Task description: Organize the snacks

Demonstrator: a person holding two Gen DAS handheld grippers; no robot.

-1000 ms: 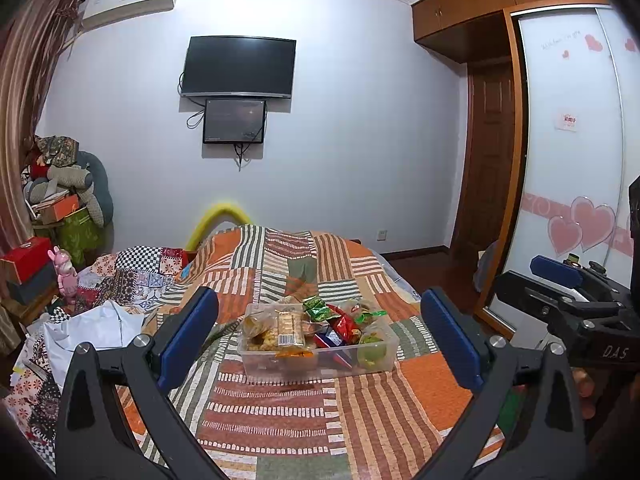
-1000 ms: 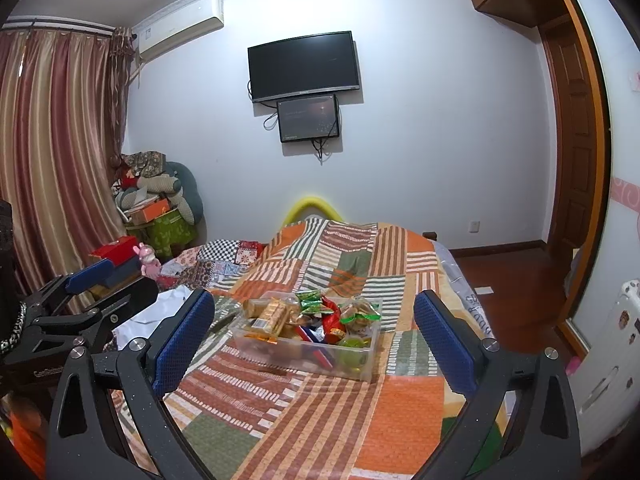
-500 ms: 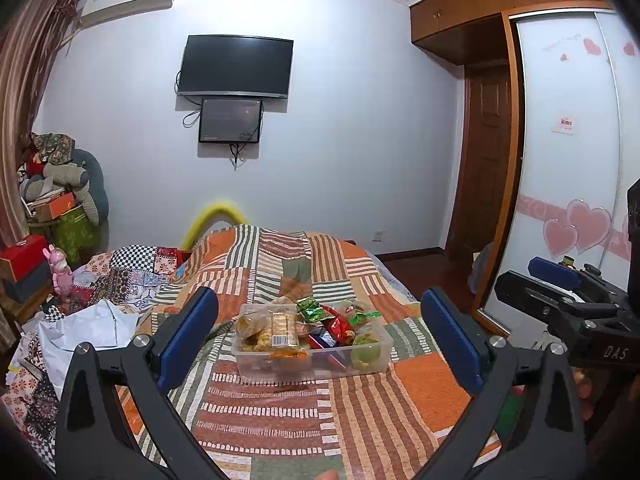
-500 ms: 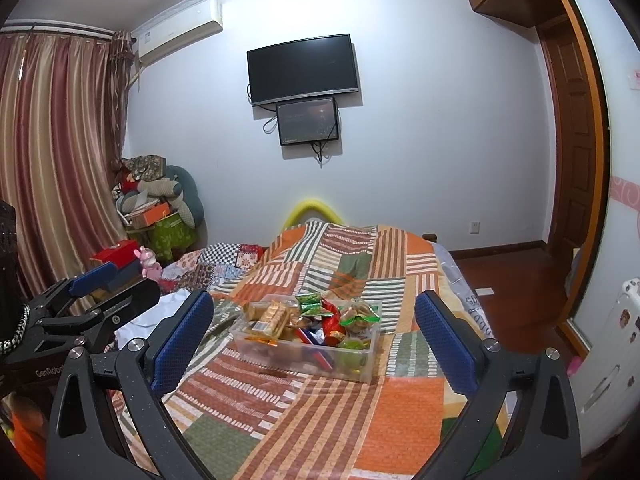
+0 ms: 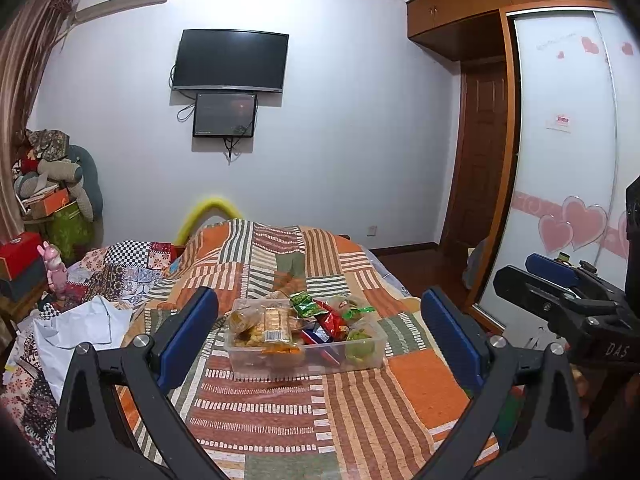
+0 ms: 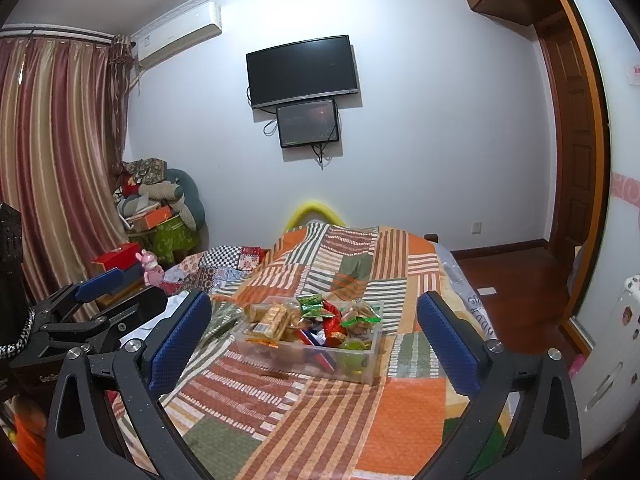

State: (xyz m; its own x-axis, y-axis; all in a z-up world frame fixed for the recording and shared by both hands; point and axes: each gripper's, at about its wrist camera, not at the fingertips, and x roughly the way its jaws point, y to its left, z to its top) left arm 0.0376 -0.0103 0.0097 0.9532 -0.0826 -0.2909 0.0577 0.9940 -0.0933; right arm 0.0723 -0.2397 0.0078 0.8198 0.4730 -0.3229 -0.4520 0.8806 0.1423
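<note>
A clear plastic box (image 5: pixel 308 360) (image 6: pixel 280 354) full of snack packets sits on the patchwork bedspread (image 5: pixel 256 412) (image 6: pixel 320 412). It holds cracker packs (image 5: pixel 276 322) (image 6: pixel 276 316), green and red wrappers (image 5: pixel 306 304) (image 6: pixel 314 304) and a green apple-like item (image 5: pixel 360 346) (image 6: pixel 354 346). My left gripper (image 5: pixel 320 336) hovers open in front of the box, with nothing between its blue pads. My right gripper (image 6: pixel 316 332) is open too, a little further right. Each gripper shows at the edge of the other's view: the right (image 5: pixel 560 284), the left (image 6: pixel 104 292).
White cloth and patterned bedding (image 5: pixel 80 328) lie on the bed's left side. A cluttered pile of toys and boxes (image 5: pixel 52 196) stands at the far left by a curtain (image 6: pixel 52 160). A wardrobe with heart decals (image 5: pixel 568 184) and a door (image 5: pixel 480 152) are on the right.
Both views have shifted slightly, so the box sits a touch lower and nearer between the fingers. Nothing was grasped and both grippers stay open.
</note>
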